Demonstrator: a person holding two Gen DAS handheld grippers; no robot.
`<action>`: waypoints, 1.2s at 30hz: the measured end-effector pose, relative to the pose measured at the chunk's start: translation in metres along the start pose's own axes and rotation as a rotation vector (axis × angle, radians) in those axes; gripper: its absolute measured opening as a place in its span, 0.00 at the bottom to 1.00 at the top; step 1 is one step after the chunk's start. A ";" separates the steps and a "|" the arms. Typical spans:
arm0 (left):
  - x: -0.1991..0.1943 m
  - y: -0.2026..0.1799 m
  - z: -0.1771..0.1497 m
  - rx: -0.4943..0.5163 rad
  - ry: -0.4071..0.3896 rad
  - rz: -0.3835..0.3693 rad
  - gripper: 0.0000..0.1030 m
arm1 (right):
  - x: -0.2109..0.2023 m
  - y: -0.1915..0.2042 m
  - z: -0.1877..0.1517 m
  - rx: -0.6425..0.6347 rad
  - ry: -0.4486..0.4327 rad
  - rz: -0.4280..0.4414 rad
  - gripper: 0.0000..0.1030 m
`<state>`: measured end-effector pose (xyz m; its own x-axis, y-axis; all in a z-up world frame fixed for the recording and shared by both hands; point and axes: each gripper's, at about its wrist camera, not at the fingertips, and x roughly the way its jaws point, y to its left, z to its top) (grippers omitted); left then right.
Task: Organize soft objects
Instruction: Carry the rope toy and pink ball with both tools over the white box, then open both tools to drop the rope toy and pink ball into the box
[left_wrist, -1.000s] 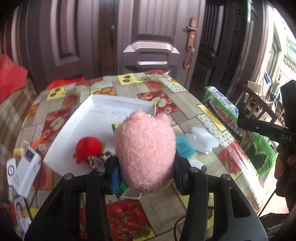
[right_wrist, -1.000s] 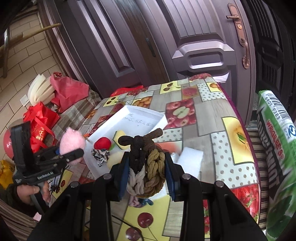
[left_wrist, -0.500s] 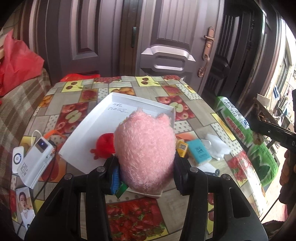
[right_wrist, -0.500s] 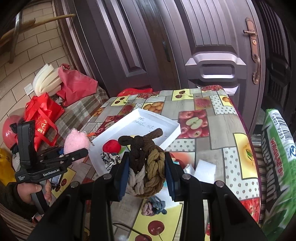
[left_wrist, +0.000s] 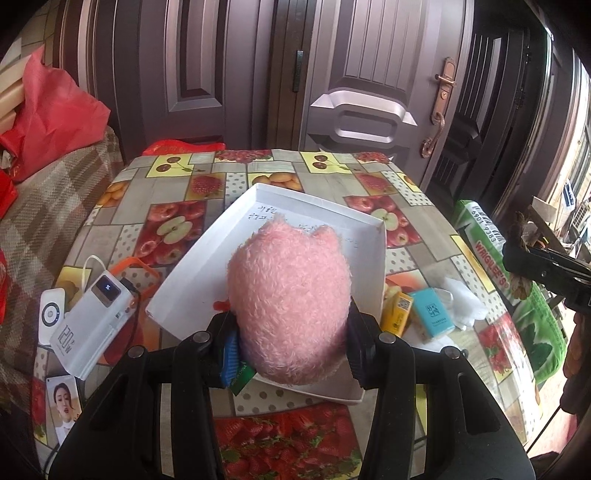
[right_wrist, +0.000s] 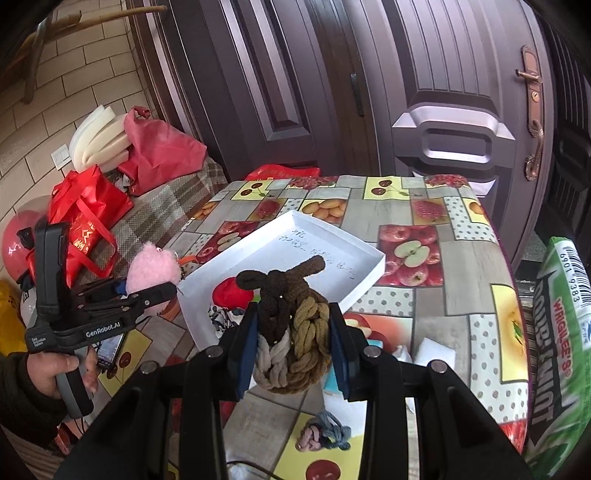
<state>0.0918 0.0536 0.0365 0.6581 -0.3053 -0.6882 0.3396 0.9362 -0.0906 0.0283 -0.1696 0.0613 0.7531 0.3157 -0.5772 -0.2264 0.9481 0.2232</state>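
My left gripper (left_wrist: 290, 347) is shut on a fluffy pink plush (left_wrist: 290, 299), held over the near end of a shallow white box (left_wrist: 376, 254) on the fruit-patterned table. From the right wrist view the same plush (right_wrist: 151, 267) sits in the left gripper (right_wrist: 168, 290) at the table's left side. My right gripper (right_wrist: 293, 345) is shut on a braided knot of brown, olive and cream cord (right_wrist: 291, 328), above the table's near edge. A red plush (right_wrist: 231, 291) and a black-and-white patterned piece (right_wrist: 219, 317) lie in the box (right_wrist: 362, 254).
A white power bank (left_wrist: 92, 314), a small white device (left_wrist: 51, 315) and a photo card (left_wrist: 62, 402) lie at the table's left. A yellow carton (left_wrist: 397, 310), a teal box (left_wrist: 432, 312) and white foam (left_wrist: 463, 302) sit right of the box. A pink-blue knot (right_wrist: 325, 435) lies near the front edge.
Both grippers have shifted sideways with their loads still held. In the left wrist view the box has slid rightward behind the plush, hiding the red plush; the power bank has come into fuller view.
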 end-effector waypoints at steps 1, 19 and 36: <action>0.001 0.001 0.001 -0.002 0.000 0.002 0.45 | 0.003 0.001 0.002 -0.001 0.002 0.002 0.34; 0.074 0.031 0.011 -0.134 0.125 0.016 0.45 | 0.092 -0.004 0.018 0.107 0.164 0.081 0.34; 0.126 0.055 0.052 -0.203 0.110 0.038 0.51 | 0.165 -0.008 0.033 0.145 0.195 -0.011 0.75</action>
<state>0.2284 0.0580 -0.0178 0.5868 -0.2587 -0.7673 0.1666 0.9659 -0.1982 0.1751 -0.1261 -0.0097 0.6181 0.3200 -0.7181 -0.1171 0.9407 0.3184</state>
